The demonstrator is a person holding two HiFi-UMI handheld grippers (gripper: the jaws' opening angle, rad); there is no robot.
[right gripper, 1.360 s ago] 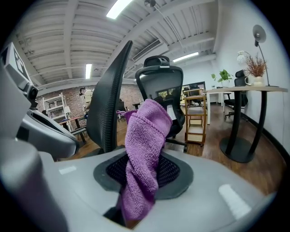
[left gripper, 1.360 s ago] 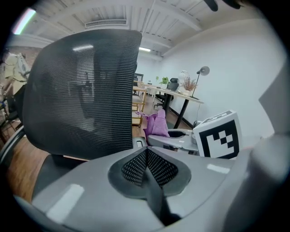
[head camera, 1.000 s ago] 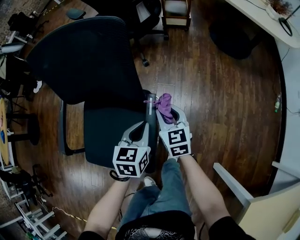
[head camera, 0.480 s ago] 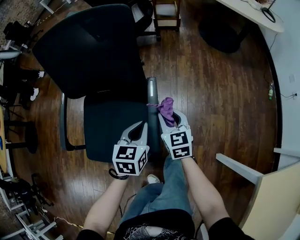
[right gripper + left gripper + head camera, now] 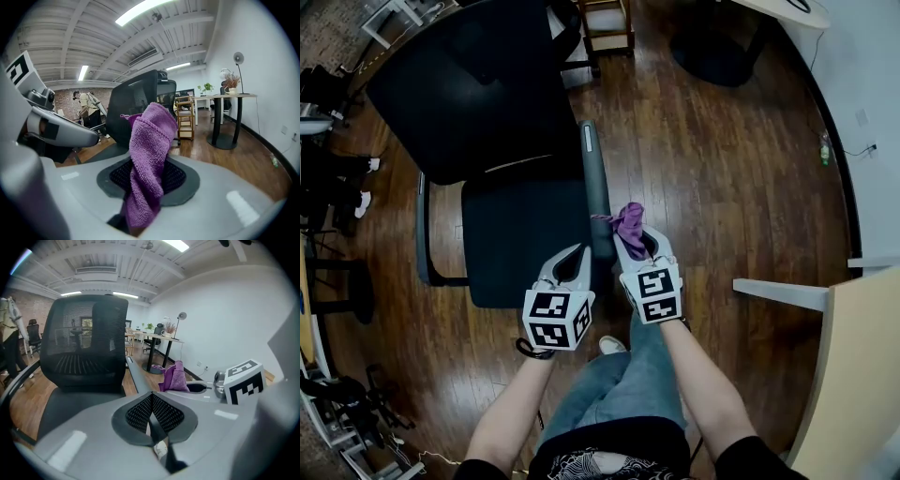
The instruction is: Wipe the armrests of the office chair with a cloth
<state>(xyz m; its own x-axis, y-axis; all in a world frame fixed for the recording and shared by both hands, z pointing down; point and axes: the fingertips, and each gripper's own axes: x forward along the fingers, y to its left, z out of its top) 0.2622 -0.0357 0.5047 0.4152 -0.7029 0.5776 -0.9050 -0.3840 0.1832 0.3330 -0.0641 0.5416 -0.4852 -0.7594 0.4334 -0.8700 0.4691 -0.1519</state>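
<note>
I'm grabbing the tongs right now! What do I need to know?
Left tongs: shut, empty, on the seat side of the near armrest.
Right tongs: shut on the purple cloth, on the floor side of that armrest; whether the cloth touches it cannot be told.
Other armrest: across the seat.
Done: nothing shows any wiping.
Left: wipe both armrests.

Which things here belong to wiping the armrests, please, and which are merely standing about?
For the job: purple cloth, clamped in the right gripper; office chair; its near armrest and far armrest; left gripper, shut and empty.

Standing about: wooden stool; round table base; pale desk.
</note>
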